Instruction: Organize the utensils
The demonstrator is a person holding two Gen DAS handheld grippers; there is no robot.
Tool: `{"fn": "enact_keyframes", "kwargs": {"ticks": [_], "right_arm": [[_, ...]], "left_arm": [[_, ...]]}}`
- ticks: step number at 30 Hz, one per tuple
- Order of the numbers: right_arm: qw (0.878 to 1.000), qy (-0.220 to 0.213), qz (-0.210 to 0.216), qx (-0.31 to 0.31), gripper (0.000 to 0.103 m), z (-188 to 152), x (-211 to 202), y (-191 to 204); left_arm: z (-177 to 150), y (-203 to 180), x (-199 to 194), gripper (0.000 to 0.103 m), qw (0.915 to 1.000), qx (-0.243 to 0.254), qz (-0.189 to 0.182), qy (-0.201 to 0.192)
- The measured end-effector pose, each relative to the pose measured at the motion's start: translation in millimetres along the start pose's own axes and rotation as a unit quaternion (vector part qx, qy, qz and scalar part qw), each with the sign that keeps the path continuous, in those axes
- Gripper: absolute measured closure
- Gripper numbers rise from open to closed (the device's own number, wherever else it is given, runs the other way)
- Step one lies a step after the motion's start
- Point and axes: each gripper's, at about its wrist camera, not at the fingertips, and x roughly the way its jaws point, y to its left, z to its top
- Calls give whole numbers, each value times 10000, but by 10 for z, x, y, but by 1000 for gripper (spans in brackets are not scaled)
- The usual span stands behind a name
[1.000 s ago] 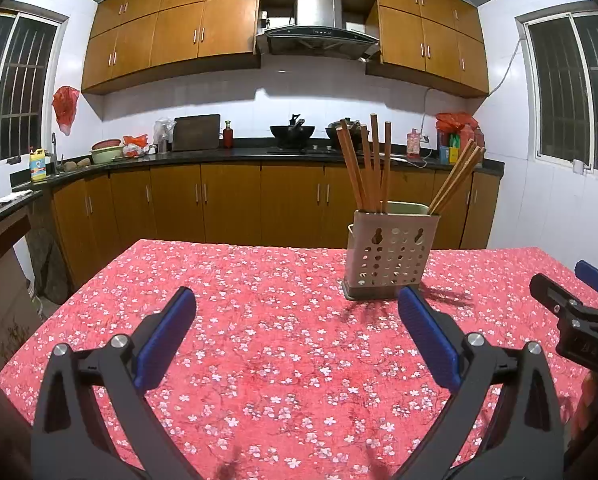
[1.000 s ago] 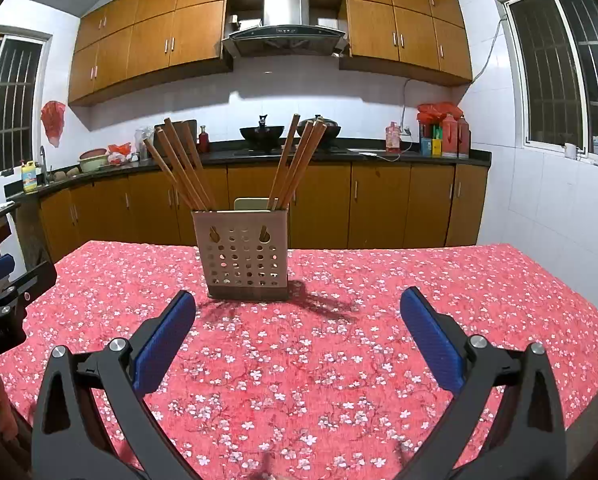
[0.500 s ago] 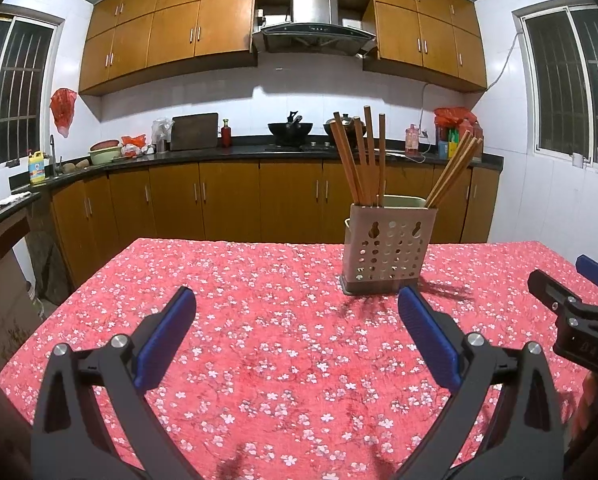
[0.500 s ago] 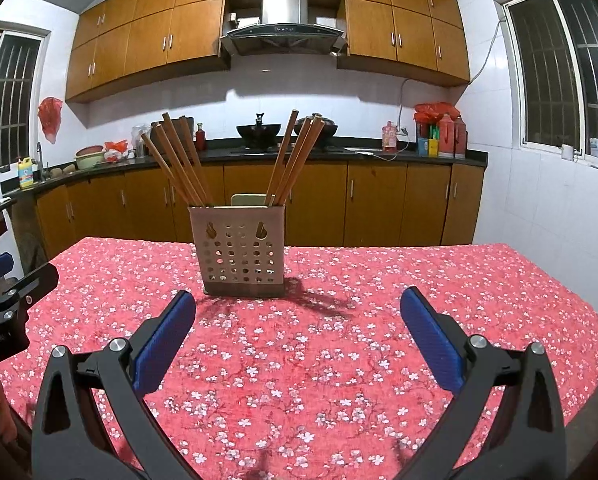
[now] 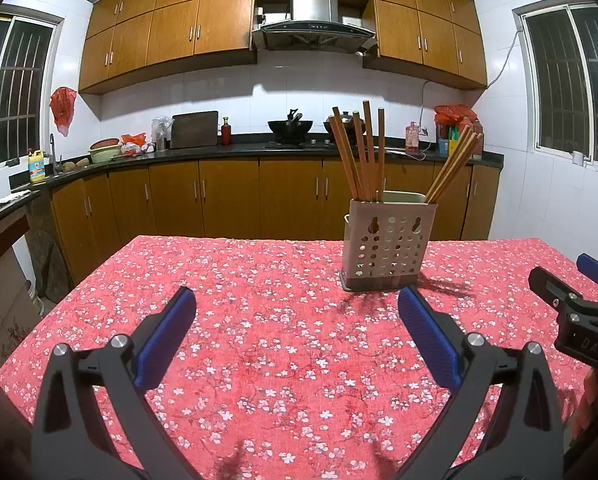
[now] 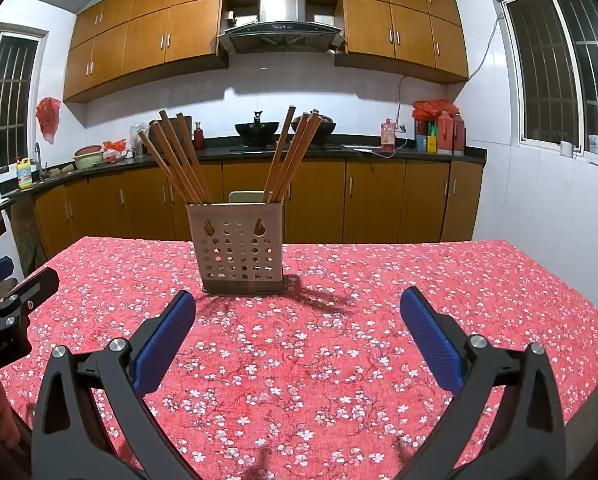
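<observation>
Left tool hovers wide apart and empty, short of the perforated holder and to its left. That holder stands upright on the floral counter, wooden chopsticks fanned from both its ends. Right tool hovers equally wide and empty, short of the holder and to its right.

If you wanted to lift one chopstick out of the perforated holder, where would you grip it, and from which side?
Grip the upper shaft of a chopstick in the right-hand bundle, well above the holder rim, coming from above with the right gripper, whose jaws stand wide open. The sticks fan outward at the tips, so the gaps are widest up there; lower down they crowd together, so probably harder to single one out.
</observation>
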Motion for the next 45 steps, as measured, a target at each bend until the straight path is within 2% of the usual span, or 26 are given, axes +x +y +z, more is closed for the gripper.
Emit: {"fn": "enact_keyframes", "kwargs": {"ticks": [45], "right_arm": [[10000,30,3,70,2,-19,4,-18]], "left_arm": [[-38,-17,18,4,10000,5,-23,37]]}}
